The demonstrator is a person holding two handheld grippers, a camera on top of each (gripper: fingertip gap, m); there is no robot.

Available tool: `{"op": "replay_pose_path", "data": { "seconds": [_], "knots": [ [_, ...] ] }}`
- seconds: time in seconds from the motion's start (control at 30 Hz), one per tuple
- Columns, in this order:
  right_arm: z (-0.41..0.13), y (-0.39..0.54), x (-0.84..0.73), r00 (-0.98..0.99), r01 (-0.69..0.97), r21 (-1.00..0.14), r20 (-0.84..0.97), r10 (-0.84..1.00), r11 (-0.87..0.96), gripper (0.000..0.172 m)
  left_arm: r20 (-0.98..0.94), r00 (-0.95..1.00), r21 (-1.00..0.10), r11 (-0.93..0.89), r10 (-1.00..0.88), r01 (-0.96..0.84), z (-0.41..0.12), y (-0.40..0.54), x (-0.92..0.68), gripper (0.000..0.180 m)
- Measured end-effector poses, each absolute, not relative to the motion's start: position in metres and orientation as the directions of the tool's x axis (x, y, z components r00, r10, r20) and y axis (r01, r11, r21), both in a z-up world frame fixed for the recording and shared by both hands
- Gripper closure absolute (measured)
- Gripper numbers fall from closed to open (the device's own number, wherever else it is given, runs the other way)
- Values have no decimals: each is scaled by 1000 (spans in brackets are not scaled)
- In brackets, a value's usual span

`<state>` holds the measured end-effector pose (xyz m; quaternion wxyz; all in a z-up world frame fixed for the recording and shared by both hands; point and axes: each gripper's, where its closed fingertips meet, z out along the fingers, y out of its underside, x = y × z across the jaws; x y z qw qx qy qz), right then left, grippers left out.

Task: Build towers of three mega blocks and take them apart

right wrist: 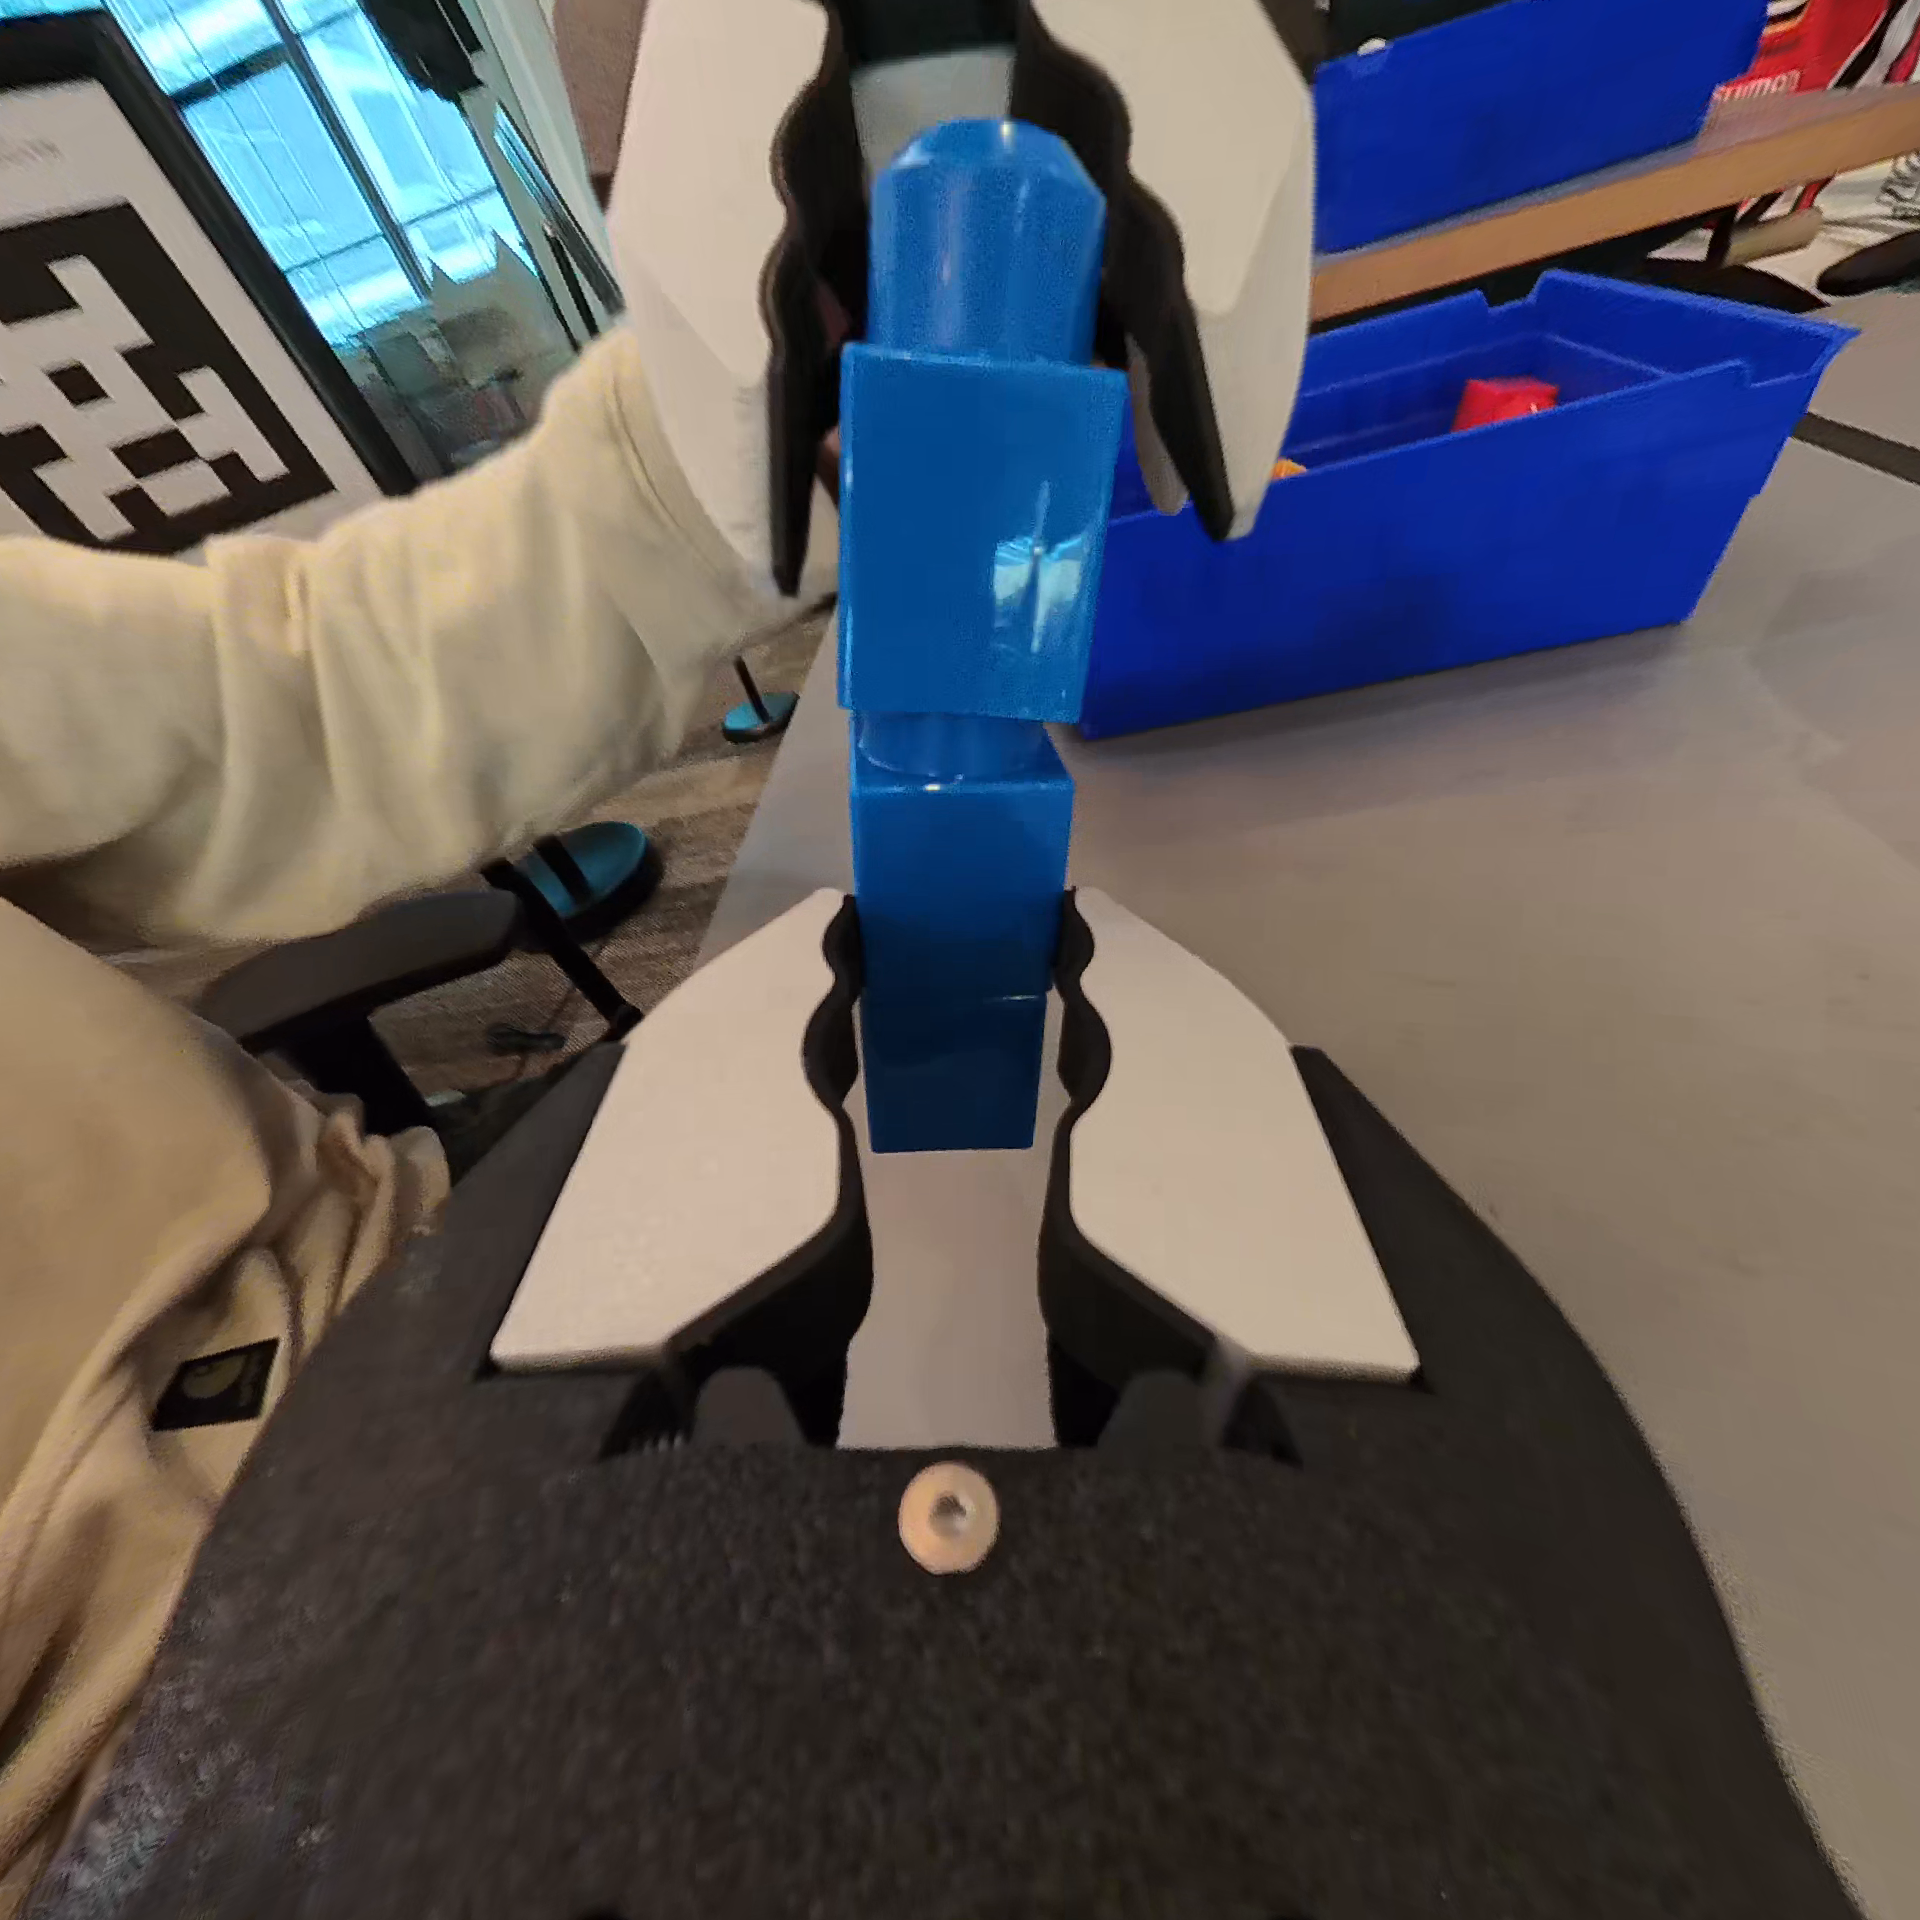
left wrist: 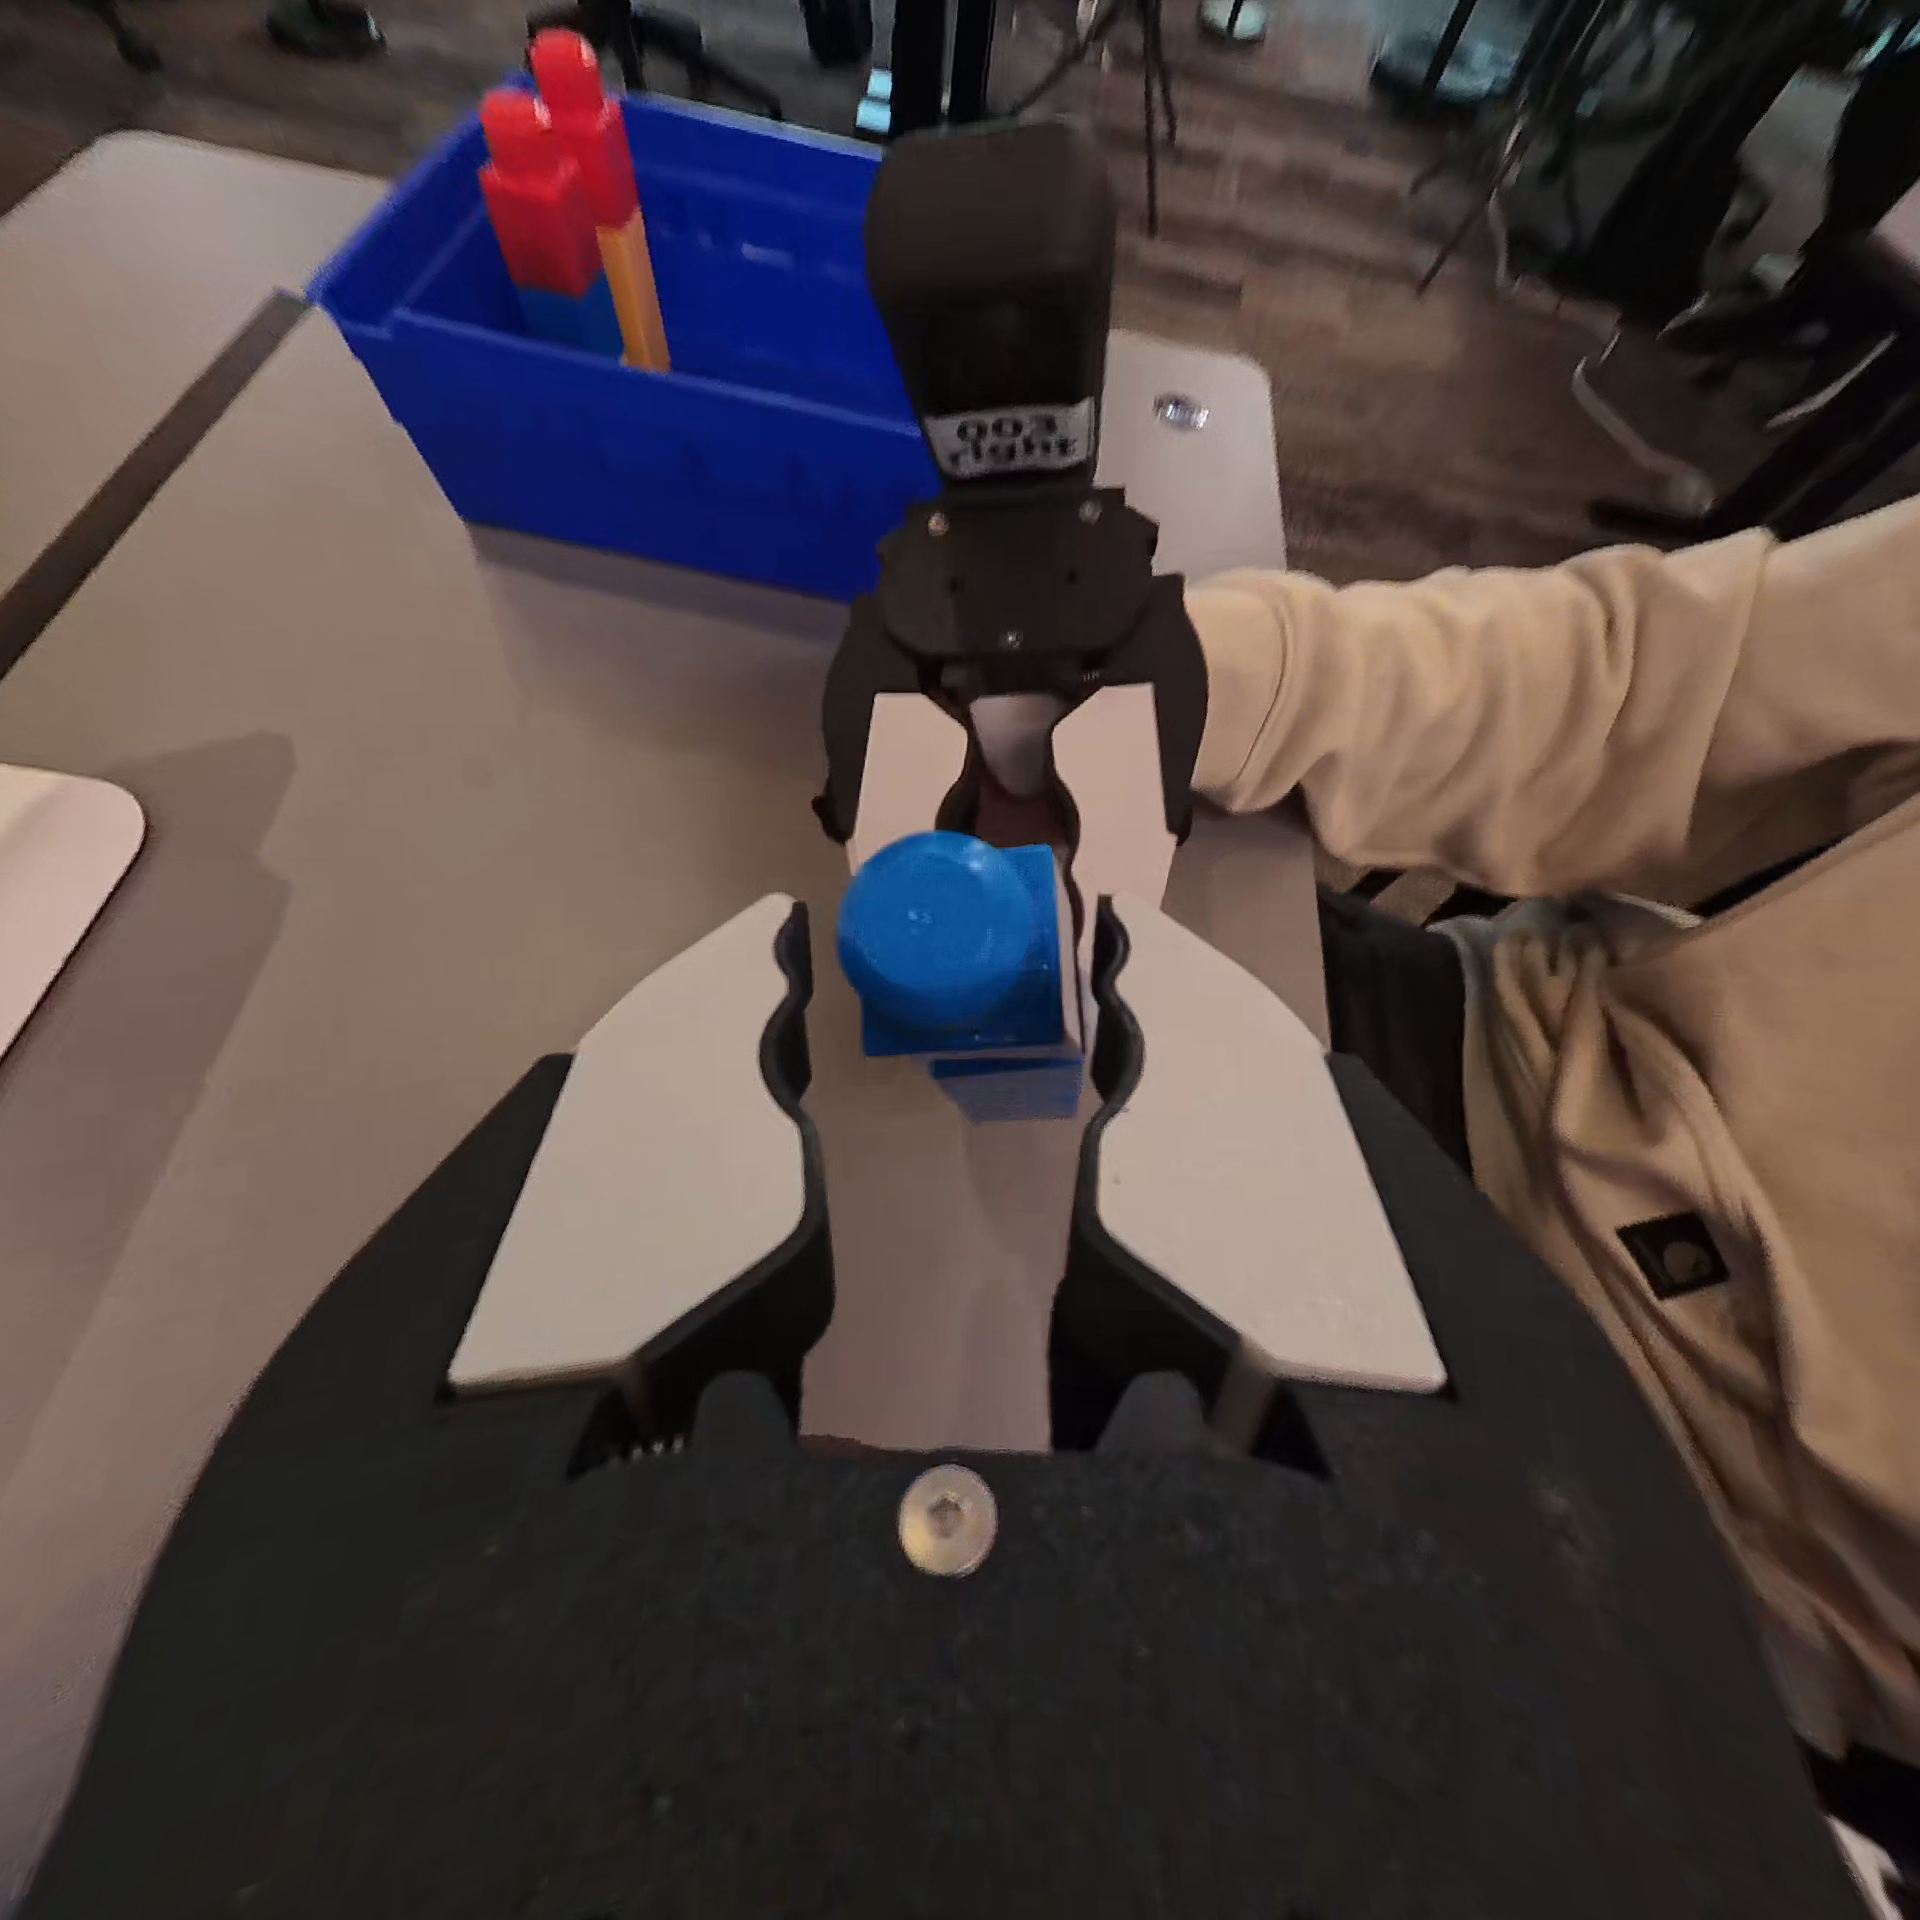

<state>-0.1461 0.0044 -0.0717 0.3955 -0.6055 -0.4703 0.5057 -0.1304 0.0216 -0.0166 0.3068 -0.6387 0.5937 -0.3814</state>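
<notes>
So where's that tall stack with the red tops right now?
In the left wrist view the red-topped stack stands upright in the blue bin at the upper left, on the table, behind and left of the right gripper.

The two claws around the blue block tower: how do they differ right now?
The right claw clamps the lower blocks, pads pressed on both sides. The left claw straddles the top block from above, open, gaps showing beside it. Both share white fingers with black pads.
</notes>
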Motion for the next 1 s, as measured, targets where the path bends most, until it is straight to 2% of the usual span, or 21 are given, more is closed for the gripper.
{"op": "replay_pose_path", "data": {
  "seconds": [0.13, 0.43, 0.5, 0.57, 0.73, 1.0],
  "knots": [
    [-69, 3, -146, 33, 149, -957, -246, 969, -248, 136, 165, -12, -911, -148, -986, -385, -5, 20, -129, 128],
    [-63, 5, -144, 34, 114, -963, -242, 970, -244, 136, 198, -8, -948, -189, -980, -255, -3, 20, -129, 128],
    [-61, 5, -144, 33, 105, -965, -239, 970, -241, 136, 212, -20, -955, -203, -977, -214, 0, 20, -128, 143],
    [-63, 5, -143, 35, 118, -965, -233, 972, -235, 136, 222, -34, -959, -212, -974, -188, -1, 19, -127, 144],
    [-74, 6, -142, 62, 177, -957, -223, 973, -230, 136, 221, -32, -948, -207, -975, -243, -13, 19, -127, 144],
    [-84, 10, -143, 94, 231, -943, -225, 970, -241, 136, 104, 39, -884, -111, -994, -454, -34, 21, -134, 144]
  ]
}}
